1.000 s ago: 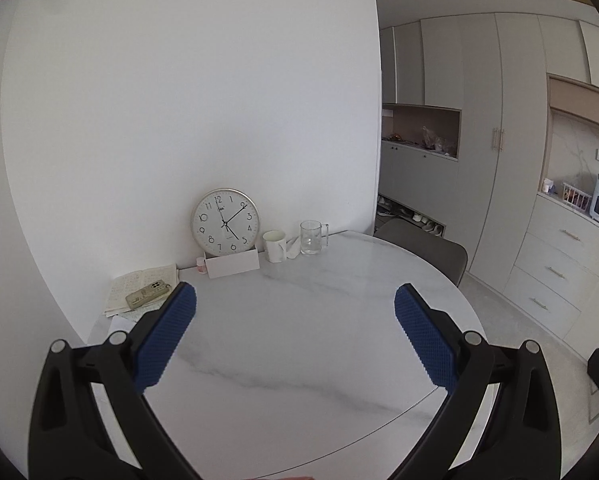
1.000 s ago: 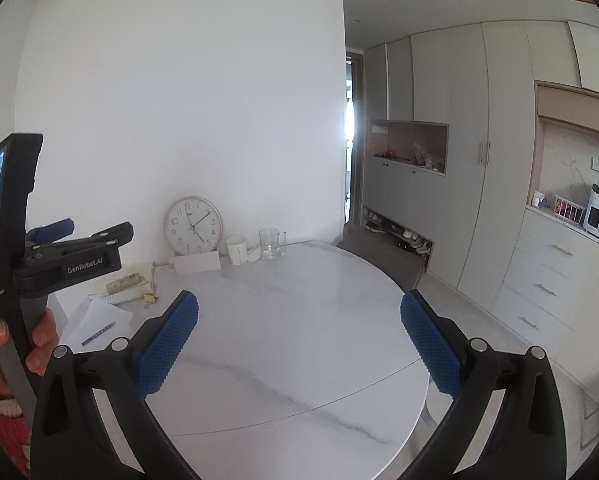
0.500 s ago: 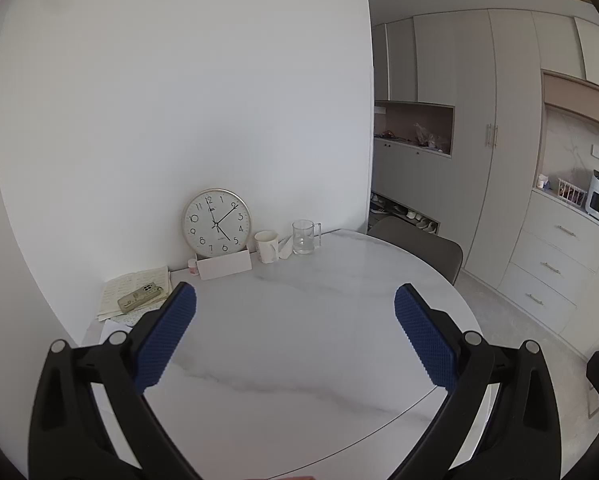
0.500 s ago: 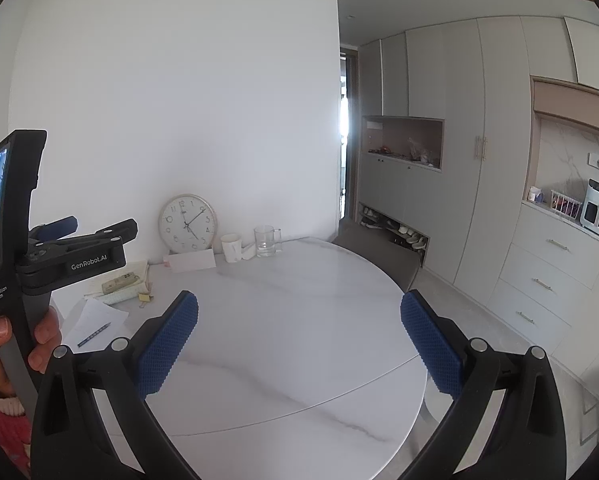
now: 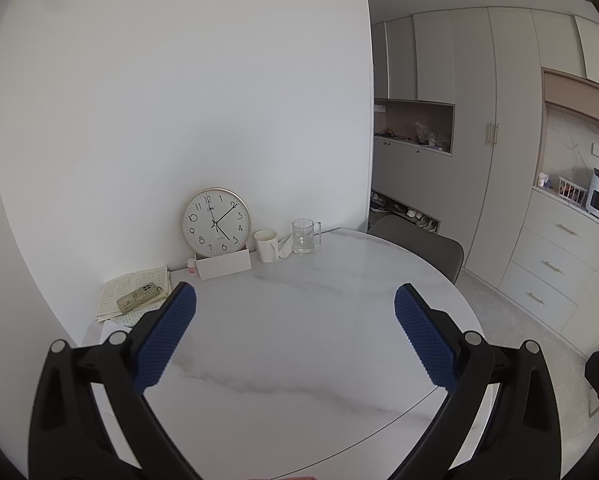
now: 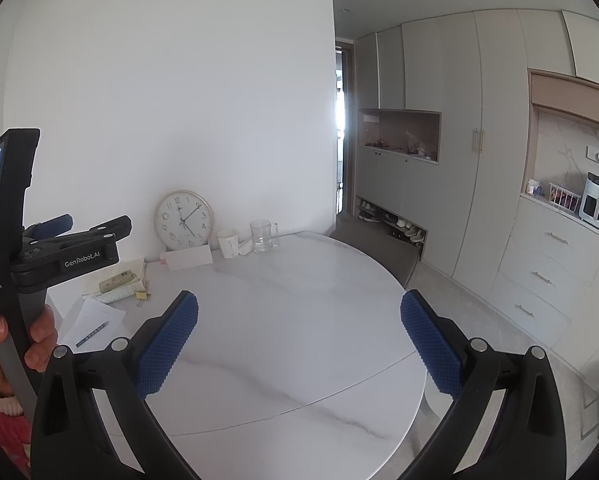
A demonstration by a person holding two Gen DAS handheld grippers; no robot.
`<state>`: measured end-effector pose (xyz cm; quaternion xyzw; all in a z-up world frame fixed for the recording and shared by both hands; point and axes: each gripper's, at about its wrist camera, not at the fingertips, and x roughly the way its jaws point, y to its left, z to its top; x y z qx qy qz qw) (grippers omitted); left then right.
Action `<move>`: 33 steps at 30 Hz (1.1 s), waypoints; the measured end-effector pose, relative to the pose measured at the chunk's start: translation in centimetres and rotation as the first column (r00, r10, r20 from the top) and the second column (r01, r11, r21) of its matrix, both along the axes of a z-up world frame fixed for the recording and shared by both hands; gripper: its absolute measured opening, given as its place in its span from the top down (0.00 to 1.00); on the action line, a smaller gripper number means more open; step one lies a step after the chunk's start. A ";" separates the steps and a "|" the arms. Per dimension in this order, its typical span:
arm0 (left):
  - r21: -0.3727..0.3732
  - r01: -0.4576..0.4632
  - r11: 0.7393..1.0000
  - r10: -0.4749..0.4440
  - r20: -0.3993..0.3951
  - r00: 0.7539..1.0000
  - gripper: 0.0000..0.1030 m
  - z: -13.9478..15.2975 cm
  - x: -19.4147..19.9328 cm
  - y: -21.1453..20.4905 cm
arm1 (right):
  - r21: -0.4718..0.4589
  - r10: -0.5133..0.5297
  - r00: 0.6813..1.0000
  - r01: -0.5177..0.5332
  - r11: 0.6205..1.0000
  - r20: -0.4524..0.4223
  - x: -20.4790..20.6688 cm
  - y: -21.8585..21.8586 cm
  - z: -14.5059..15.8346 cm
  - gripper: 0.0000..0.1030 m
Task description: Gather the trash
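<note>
My left gripper point(image 5: 295, 296) is open and empty, held above the near half of a round white marble table point(image 5: 299, 344). My right gripper point(image 6: 299, 304) is also open and empty above the same table point(image 6: 291, 320). The left gripper also shows from the side in the right wrist view point(image 6: 95, 226), held in a hand. A crumpled white tissue point(image 5: 286, 247) lies between a white paper cup point(image 5: 265, 245) and a glass mug point(image 5: 305, 236) at the table's far edge. Both grippers are well short of it. It also shows in the right wrist view point(image 6: 244, 247).
A round clock point(image 5: 215, 222) leans on the wall behind a white card box point(image 5: 223, 266). A notebook with a phone point(image 5: 139, 298) lies at the far left. Loose paper and a pen point(image 6: 93, 334) lie near the left edge. A grey chair point(image 5: 419, 246) stands behind the table; cabinets line the right.
Both views have tilted and shifted slightly, so the clock and cups sit a little lower and further left. Both grippers stay open and empty.
</note>
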<state>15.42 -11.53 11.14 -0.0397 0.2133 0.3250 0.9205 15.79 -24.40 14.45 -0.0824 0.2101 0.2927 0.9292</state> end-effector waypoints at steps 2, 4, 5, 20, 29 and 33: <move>-0.001 0.002 1.000 -0.002 -0.003 1.000 0.08 0.0 0.0 0.0 | -0.002 -0.004 1.000 0.004 1.000 -0.001 0.0 0.0 0.0 0.02; -0.005 0.006 1.000 -0.006 -0.003 1.000 0.08 0.0 0.0 0.0 | -0.006 -0.006 1.000 0.006 1.000 -0.003 0.0 0.0 -0.1 0.02; -0.005 0.008 1.000 -0.008 -0.003 1.000 0.08 0.0 0.0 0.1 | -0.009 -0.007 1.000 0.007 1.000 -0.004 0.0 0.0 -0.1 0.02; -0.009 0.024 1.000 -0.024 -0.009 1.000 0.08 0.1 0.1 0.2 | -0.019 -0.022 1.000 0.022 1.000 -0.015 0.4 0.0 -0.3 0.02; -0.013 0.021 1.000 -0.021 -0.002 1.000 0.08 -0.1 0.2 0.4 | -0.023 -0.030 0.999 0.029 0.999 -0.019 0.6 -0.2 -0.4 0.02; -0.014 0.028 0.999 -0.028 -0.006 1.000 0.08 -0.1 0.2 0.4 | -0.024 -0.029 0.999 0.029 0.999 -0.023 0.8 -0.3 -0.4 0.02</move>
